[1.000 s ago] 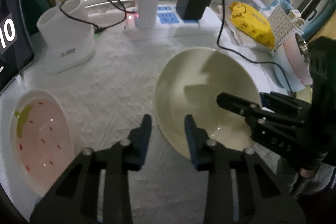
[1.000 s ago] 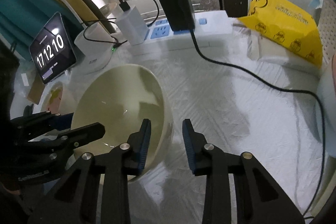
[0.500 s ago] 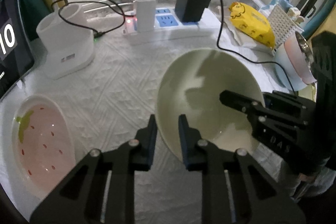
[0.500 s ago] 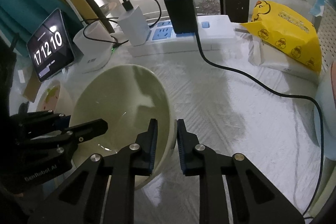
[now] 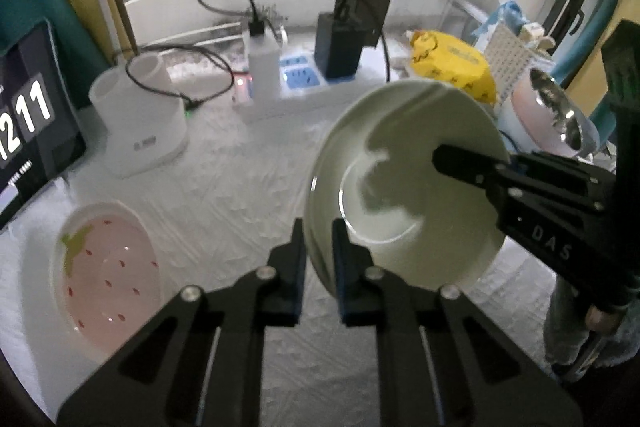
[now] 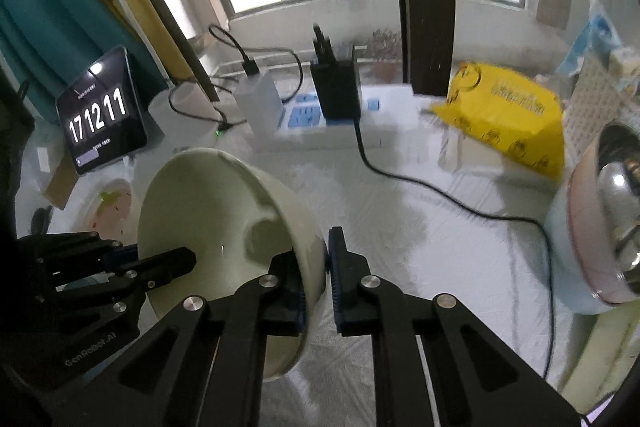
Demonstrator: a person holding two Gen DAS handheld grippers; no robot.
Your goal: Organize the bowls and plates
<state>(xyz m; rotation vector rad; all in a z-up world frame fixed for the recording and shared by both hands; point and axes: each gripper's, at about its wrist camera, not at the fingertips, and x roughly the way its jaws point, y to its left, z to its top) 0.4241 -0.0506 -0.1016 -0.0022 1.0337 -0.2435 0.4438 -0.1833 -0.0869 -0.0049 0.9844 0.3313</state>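
A large cream bowl (image 5: 404, 183) is held up off the table and tilted, its inside facing the left wrist camera. My left gripper (image 5: 318, 247) is shut on its near rim. My right gripper (image 6: 316, 275) is shut on the opposite rim of the same bowl (image 6: 224, 219). Each gripper shows in the other's view, with the right gripper (image 5: 472, 167) on the bowl's right side. A pink strawberry-pattern dish (image 5: 108, 271) lies on the table at the left. A pink steel-lined bowl (image 6: 608, 219) stands at the right.
A white power strip (image 5: 288, 87) with plugged chargers and cables lies at the back. A white holder (image 5: 140, 123), a clock tablet (image 6: 100, 119) and a yellow packet (image 6: 508, 115) stand around it. A black cable (image 6: 440, 195) crosses the white cloth.
Both grippers closed on the bowl's rim and lifted it off the table, tilting it up. The clock went from 171210 to 171211.
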